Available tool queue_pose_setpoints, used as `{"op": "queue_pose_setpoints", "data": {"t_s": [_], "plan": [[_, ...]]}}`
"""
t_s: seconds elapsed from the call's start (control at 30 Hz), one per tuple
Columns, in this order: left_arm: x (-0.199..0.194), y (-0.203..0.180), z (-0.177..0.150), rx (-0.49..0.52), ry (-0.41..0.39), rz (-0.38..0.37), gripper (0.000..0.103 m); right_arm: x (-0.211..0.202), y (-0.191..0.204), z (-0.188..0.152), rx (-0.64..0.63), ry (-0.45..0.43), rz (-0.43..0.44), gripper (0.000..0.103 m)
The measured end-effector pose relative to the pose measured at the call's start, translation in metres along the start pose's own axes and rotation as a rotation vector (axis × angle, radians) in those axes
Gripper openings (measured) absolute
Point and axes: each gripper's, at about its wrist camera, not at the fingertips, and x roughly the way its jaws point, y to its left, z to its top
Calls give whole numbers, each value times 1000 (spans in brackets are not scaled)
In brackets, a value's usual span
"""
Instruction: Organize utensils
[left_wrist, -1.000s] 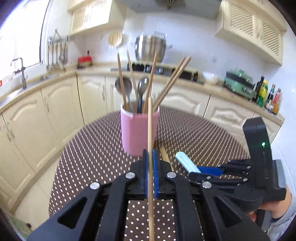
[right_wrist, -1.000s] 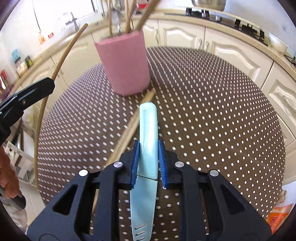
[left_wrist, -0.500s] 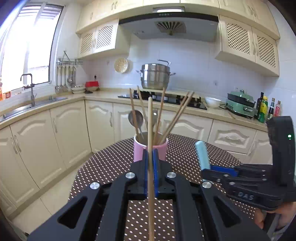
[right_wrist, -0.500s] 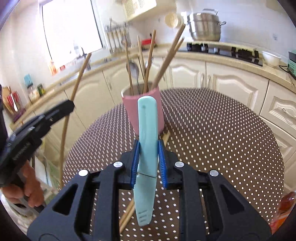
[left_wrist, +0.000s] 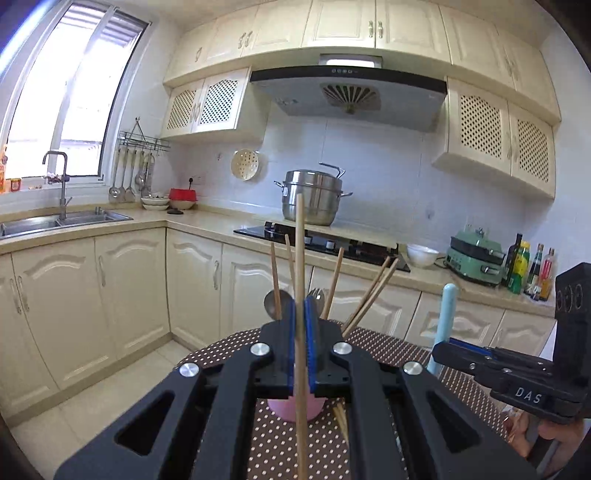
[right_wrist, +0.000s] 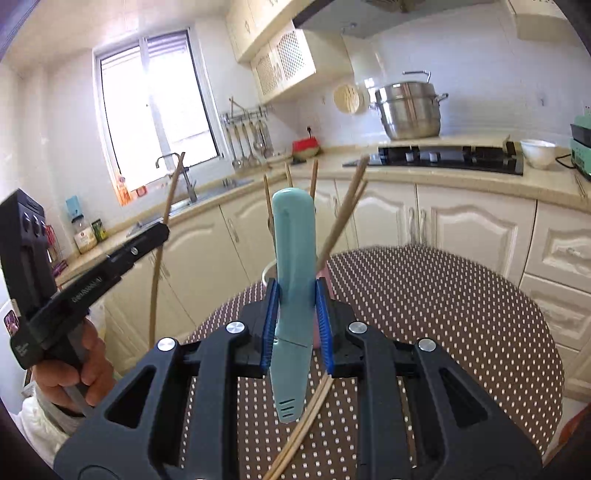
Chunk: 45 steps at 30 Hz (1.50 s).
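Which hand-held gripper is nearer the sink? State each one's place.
Left. The left hand-held gripper, shut on a chopstick, is on the sink side; the right hand-held gripper, gripping the light-blue utensil, is farther over, toward the stove.

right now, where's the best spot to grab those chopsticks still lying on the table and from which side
Take the loose chopsticks near the middle of their length, from straight above, with the gripper closing across their thin width. They lie flat and side by side on the dotted tablecloth, their far ends running toward the pink utensil cup, so only the top is free.
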Motion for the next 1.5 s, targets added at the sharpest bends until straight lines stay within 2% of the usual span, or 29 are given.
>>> {"op": "queue_pose_setpoints", "data": {"t_s": [0.27, 0.43, 0.63, 0.93, 1.17, 1.5], "plan": [[38, 13, 22, -91, -47, -51, 5, 8, 5, 39, -28, -92, 24, 20], [58, 14, 32, -142, -134, -73, 5, 19, 9, 59, -44, -134, 38, 20], [82, 4, 34, -112, -233, -54, 5, 37, 10, 72, -56, -176, 27, 20], [117, -11, 27, -49, -317, 6, 5, 64, 5, 68, -73, -203, -9, 20], [135, -15, 12, -15, -313, 34, 5, 77, -1, 60, -72, -203, -22, 20], [139, -10, -15, 15, -230, 62, 5, 92, -1, 50, -72, -164, -25, 20]]}}
